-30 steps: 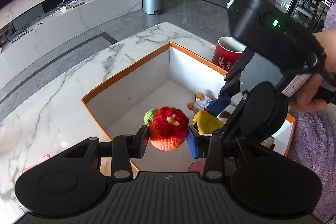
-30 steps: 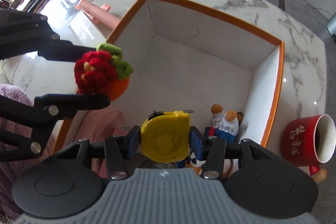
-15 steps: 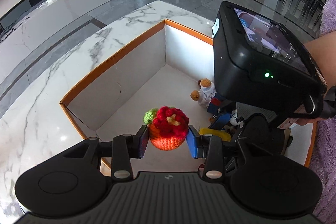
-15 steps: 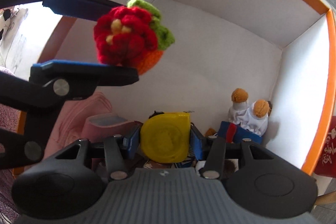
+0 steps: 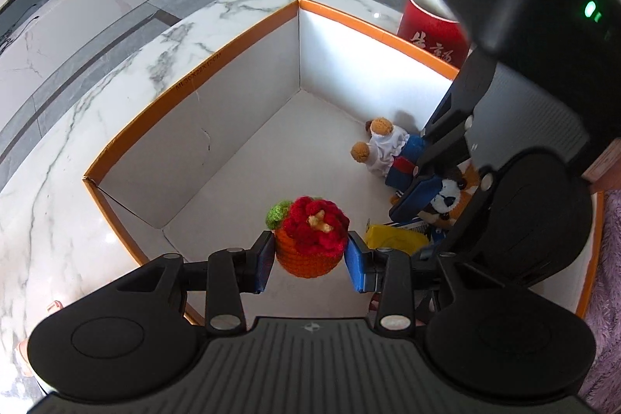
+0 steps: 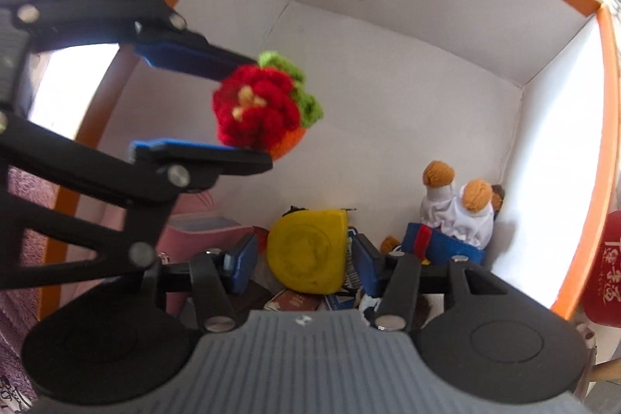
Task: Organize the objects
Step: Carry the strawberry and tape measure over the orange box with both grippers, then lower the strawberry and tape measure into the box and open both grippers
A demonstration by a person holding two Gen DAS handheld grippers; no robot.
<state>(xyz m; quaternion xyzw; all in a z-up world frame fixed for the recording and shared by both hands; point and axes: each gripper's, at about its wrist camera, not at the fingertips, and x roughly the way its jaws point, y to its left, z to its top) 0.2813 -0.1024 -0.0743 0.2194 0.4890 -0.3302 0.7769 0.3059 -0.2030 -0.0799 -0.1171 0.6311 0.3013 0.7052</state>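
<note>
My left gripper is shut on a crocheted flower pot, red bloom on an orange base, held above the floor of the white box with an orange rim. It also shows in the right wrist view. My right gripper has opened: the yellow tape measure sits between its fingers with gaps on both sides, low in the box. In the left wrist view the tape measure lies by the right gripper's fingers.
A doll in blue and white and a panda-fox plush lie in the box's corner. A pink item lies at the box's near left. A red mug stands outside the far wall on the marble table.
My right gripper lowered the yellow tape measure into the box and its fingers spread apart from it. My left gripper kept hold of the crocheted pot over the box.
</note>
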